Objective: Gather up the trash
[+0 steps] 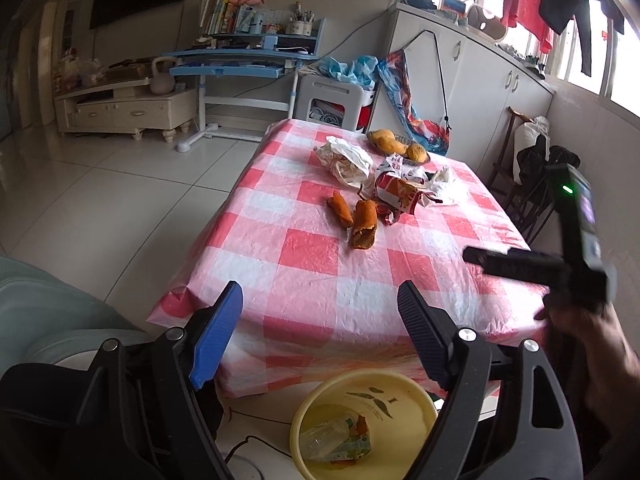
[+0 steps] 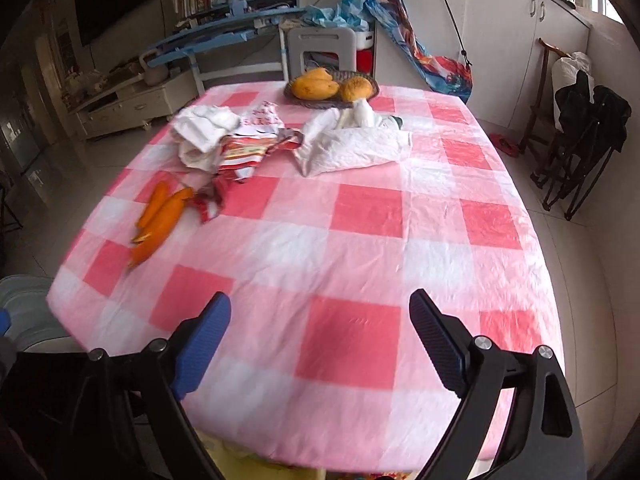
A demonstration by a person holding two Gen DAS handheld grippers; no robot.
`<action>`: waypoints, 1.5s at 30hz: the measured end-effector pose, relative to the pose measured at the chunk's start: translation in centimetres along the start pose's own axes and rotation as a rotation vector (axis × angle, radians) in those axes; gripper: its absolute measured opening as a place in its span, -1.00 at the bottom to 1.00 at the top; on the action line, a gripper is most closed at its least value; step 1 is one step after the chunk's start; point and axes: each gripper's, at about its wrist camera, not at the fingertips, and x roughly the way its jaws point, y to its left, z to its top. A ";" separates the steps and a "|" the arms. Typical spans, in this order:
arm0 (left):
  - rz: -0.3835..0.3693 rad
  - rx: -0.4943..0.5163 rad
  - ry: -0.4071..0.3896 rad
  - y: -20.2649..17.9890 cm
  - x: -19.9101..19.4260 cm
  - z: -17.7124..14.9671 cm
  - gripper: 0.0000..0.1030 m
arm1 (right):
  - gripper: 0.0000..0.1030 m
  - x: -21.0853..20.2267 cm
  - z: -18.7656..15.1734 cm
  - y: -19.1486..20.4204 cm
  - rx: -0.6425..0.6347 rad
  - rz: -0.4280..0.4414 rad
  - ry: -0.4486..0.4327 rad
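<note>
Both claws released, nothing between the pads. The left gripper (image 1: pixel 320 336) hangs at the near edge of the table, above the round yellow plastic basin (image 1: pixel 420 394) on the floor just below it; the basin already has a clear plastic bottle and a crumpled printed wrapper (image 1: pixel 340 438) inside. The right gripper (image 2: pixel 320 344) is over the near part of the pink-and-white checked plastic tablecloth (image 2: pixel 360 240), jaws wide, empty; in the left view it shows to the right of the left claw, in a person's hand (image 1: pixel 580 344).

Trash still on the table, all ahead of both claws and well apart from them: two orange peel pieces (image 2: pixel 160 216) ahead-left of the right claw, a torn red-and-white paper snack bag (image 2: pixel 244 152) beyond them, a crumpled white plastic bag (image 2: pixel 204 128) beside that, and a flat white crumpled paper sheet (image 2: pixel 352 148) straight ahead and further. The dark woven tray of yellow mangoes (image 2: pixel 332 86) at the far edge looks like food, not trash.

Step, as I read it: between drops, reaching for the next item. Part done, most trash left. Next move likely calls for the right claw to go forward and left to the peels, come down with pads either side of one piece, close, then carry it back past the near edge to the basin. The peel is soft and low, so the pinch must be near the cloth without snagging the plastic.
</note>
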 end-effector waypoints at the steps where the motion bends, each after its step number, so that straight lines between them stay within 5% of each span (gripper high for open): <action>1: -0.001 0.004 0.003 -0.1 0.1 -0.1 0.49 | 0.69 1.1 0.6 -0.6 0.009 -0.003 0.036; 5: 0.000 0.018 0.014 -0.5 0.5 -0.1 0.53 | 0.69 4.5 3.5 -3.1 0.068 -0.009 0.115; 16: -0.025 -0.001 0.061 -0.8 2.5 0.4 0.58 | 0.85 8.3 7.3 -3.0 0.009 -0.062 0.078; 27: -0.040 -0.079 0.132 0.4 3.9 0.6 0.65 | 0.87 8.2 6.9 -3.0 0.012 -0.056 0.040; 32: -0.014 -0.005 0.190 -0.7 5.0 -0.1 0.65 | 0.87 8.4 7.0 -2.8 0.012 -0.056 0.042; 45: -0.025 0.024 0.175 -1.3 5.1 -0.1 0.65 | 0.87 8.3 6.9 -2.8 0.012 -0.056 0.041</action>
